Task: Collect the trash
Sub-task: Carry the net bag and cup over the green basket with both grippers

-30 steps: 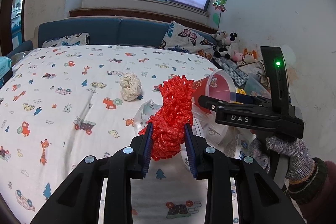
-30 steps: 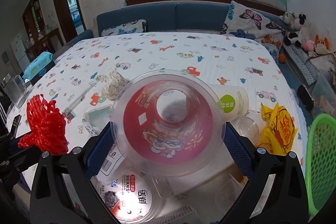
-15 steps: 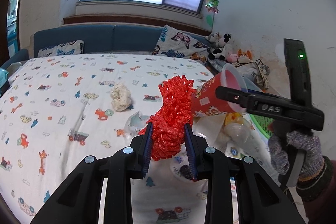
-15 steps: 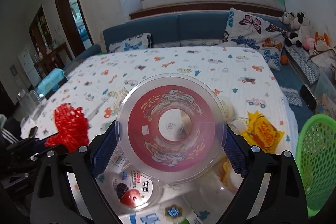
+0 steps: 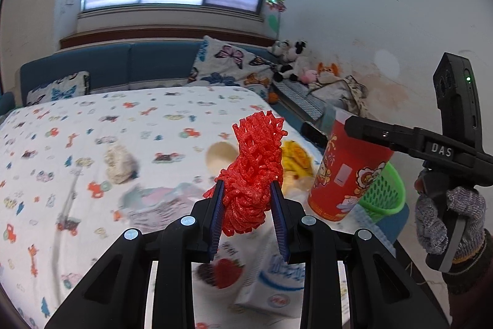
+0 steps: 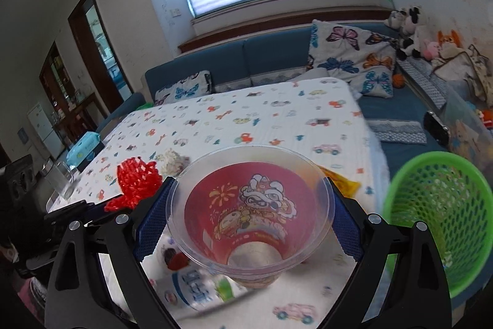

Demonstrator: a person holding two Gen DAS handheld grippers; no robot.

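My left gripper is shut on a red foam net and holds it above the table. The net also shows in the right wrist view. My right gripper is shut on a clear plastic cup with a red printed sleeve, held nearly upright above the table. The cup also shows in the left wrist view, to the right of the net. A green mesh basket stands off the table's right edge, right of the cup.
On the patterned tablecloth lie a crumpled paper ball, a yellow wrapper, a white cup, a milk carton and a yoghurt lid. A blue sofa runs behind.
Both grippers have lifted and swung right toward the green basket with their loads. The cup has tipped from mouth-toward-camera to nearly upright.
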